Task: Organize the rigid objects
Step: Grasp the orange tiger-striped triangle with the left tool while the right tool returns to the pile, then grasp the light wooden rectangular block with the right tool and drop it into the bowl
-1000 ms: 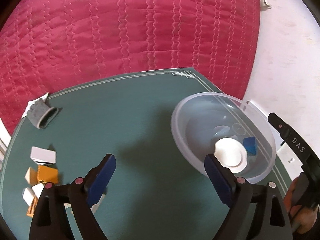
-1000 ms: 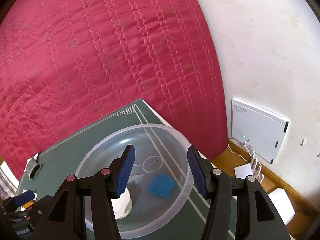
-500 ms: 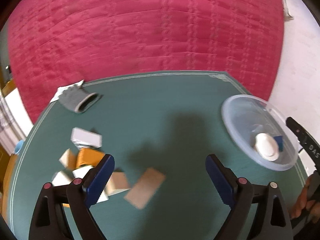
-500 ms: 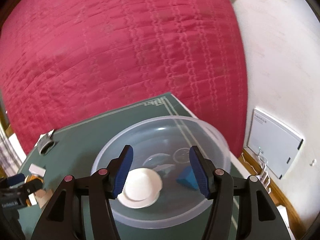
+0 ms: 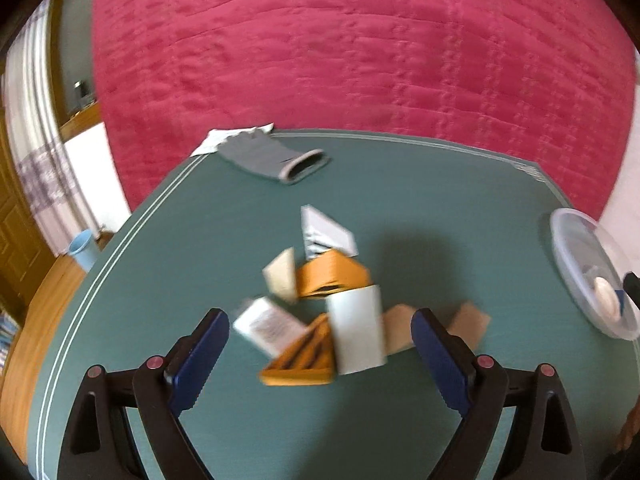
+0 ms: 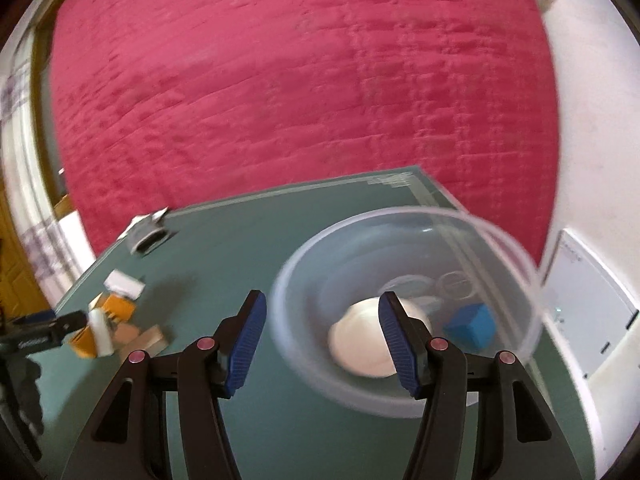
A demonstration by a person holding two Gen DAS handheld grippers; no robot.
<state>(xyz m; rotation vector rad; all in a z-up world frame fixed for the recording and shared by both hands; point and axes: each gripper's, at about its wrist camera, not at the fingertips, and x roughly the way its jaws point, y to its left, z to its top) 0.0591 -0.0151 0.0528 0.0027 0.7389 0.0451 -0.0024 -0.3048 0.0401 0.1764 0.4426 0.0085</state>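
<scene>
Left claw (image 5: 320, 344) wide open, nothing between the pads, hovering over a blurred pile of small boxes (image 5: 324, 304) on the green counter (image 5: 200, 248): white, orange and tan ones touching or overlapping. Right claw (image 6: 322, 340) partly open, empty, its jaws have just been opening a little; it points at the clear plastic bowl (image 6: 516, 264) near the counter's right edge. Bowl holds a white round lid (image 6: 360, 344) and a blue block (image 6: 472, 326), near each other. Grey glove (image 5: 276, 158) lies at the far edge.
</scene>
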